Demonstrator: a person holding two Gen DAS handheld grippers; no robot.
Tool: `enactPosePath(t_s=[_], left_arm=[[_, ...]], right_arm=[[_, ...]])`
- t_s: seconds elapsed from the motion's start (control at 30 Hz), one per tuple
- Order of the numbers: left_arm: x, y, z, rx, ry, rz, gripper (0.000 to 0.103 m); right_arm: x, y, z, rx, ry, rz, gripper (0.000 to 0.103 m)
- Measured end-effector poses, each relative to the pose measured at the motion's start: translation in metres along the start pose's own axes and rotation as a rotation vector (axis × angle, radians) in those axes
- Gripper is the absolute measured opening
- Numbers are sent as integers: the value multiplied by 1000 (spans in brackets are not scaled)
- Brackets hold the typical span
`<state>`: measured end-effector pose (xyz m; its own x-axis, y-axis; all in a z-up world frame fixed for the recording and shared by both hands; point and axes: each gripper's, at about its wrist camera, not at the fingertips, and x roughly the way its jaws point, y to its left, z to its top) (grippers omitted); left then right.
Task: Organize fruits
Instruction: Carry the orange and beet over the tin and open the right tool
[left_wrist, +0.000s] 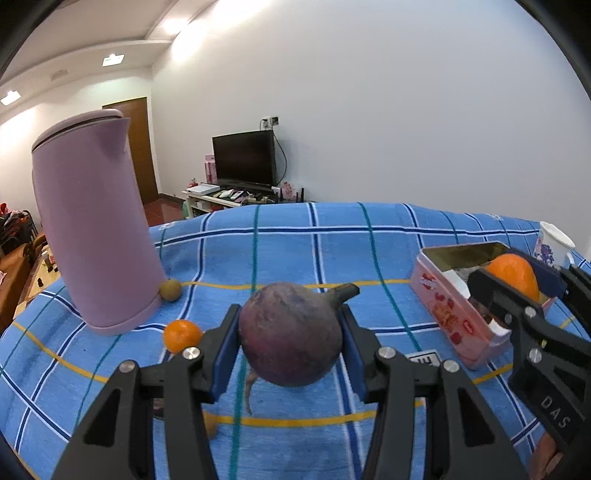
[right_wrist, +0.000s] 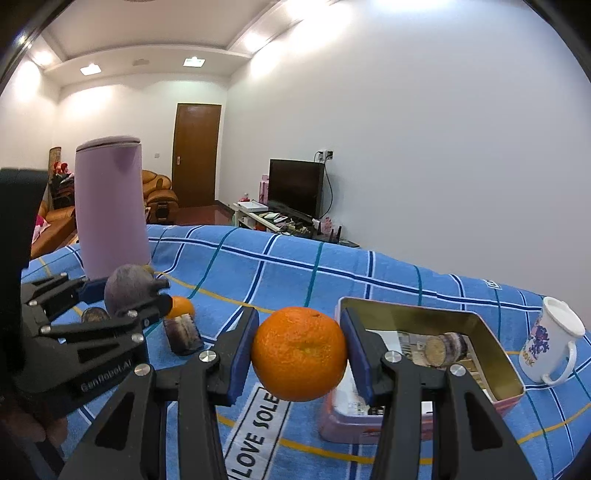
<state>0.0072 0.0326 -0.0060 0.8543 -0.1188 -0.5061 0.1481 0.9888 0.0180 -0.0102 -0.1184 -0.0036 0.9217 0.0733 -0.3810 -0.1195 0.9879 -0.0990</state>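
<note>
We note the table (left_wrist: 295, 243) under its blue plaid cloth carries the tall lilac kettle (left_wrist: 92, 221) at far left and the open pink tin (right_wrist: 491, 354) at right, with a white mug (right_wrist: 550, 343) just beyond the tin. Right claw (right_wrist: 299, 354) is pinching the orange (right_wrist: 299, 352), held above the cloth at the tin's near-left corner; the tin lies just to its right and ahead. Left claw (left_wrist: 290, 339) is clamped on the purple round fruit (left_wrist: 290, 334), stem pointing right, well left of the tin. We judge the right claw nearer, a short move rightward. A small orange (left_wrist: 181, 335) and a brown fruit (left_wrist: 170, 290) lie beside the kettle.
</note>
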Motion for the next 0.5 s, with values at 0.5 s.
enactPosePath(t_s=[0.5], left_arm=[[2,-36,4,36,3,-12,52]], right_arm=[[-7,-30,-3,30,-7,-25,48]])
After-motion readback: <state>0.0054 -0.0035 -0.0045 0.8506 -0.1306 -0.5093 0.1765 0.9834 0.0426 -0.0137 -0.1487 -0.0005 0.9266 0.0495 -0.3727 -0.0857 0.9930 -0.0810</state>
